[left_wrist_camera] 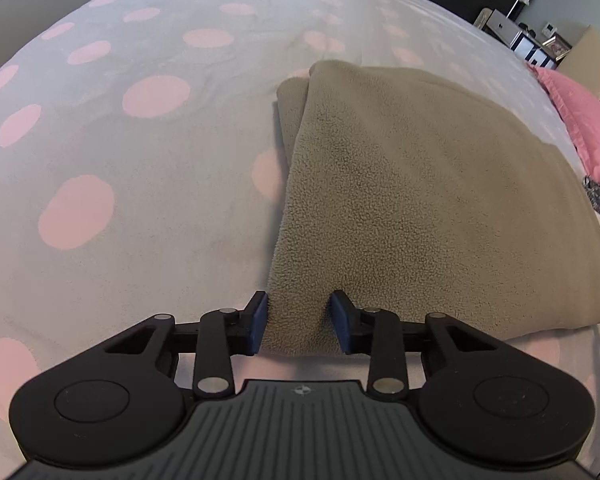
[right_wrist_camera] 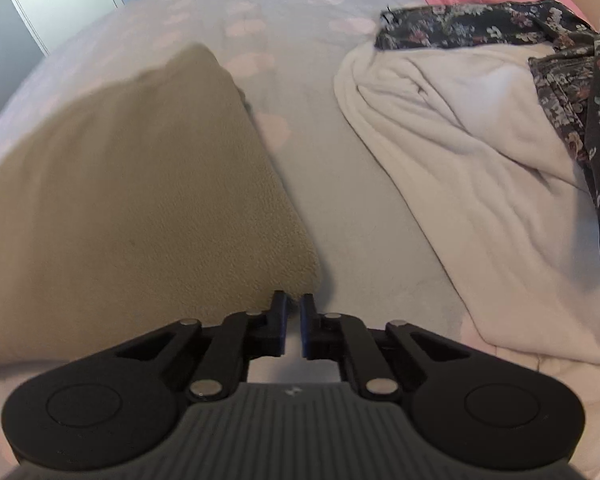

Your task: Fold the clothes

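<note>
An olive fleece garment [left_wrist_camera: 420, 200] lies folded flat on the bed, with a second layer showing along its far left edge. My left gripper [left_wrist_camera: 299, 320] straddles its near left corner. The jaws stand apart with fleece filling the gap, and the fabric there lies flat rather than pinched. In the right wrist view the same fleece [right_wrist_camera: 120, 200] fills the left side. My right gripper [right_wrist_camera: 295, 312] has its jaws almost together, with the tips at the fleece's near right corner. I cannot tell whether any fabric is caught there.
The bed cover [left_wrist_camera: 140, 200] is grey with pink dots. A crumpled white garment [right_wrist_camera: 480, 180] and a dark floral one [right_wrist_camera: 560, 80] lie to the right of the fleece. A pink pillow [left_wrist_camera: 580, 120] is at the head, with shelves [left_wrist_camera: 532, 40] beyond.
</note>
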Demonstrator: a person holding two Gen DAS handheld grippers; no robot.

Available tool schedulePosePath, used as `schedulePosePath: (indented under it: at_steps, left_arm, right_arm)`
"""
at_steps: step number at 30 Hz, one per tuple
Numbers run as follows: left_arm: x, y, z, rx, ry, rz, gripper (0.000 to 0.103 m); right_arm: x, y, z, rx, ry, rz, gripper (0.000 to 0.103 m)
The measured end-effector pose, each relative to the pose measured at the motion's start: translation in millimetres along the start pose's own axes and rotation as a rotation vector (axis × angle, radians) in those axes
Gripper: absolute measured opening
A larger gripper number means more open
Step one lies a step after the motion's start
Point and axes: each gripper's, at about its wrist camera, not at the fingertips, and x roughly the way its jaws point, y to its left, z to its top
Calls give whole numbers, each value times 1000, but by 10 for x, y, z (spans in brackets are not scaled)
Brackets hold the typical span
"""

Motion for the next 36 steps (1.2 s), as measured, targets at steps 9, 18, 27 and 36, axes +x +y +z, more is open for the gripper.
schedulePosePath:
  at_steps: [9, 18, 27, 36]
  left_arm:
    - [-507, 274, 266, -39, -162, 15, 53]
    - [-417, 422, 556, -137, -149, -87, 53]
    - [166, 374, 827, -182, -54, -221, 59]
    - [648, 406, 985, -147, 33, -276, 75]
  right_arm:
    - [-241, -160, 173, 35, -146, -33, 24]
    - [-344, -71, 569, -35, -182, 151, 66]
    - [131, 71, 880, -6, -49, 291, 79]
    - [745, -256, 1034, 164, 87, 436, 86]
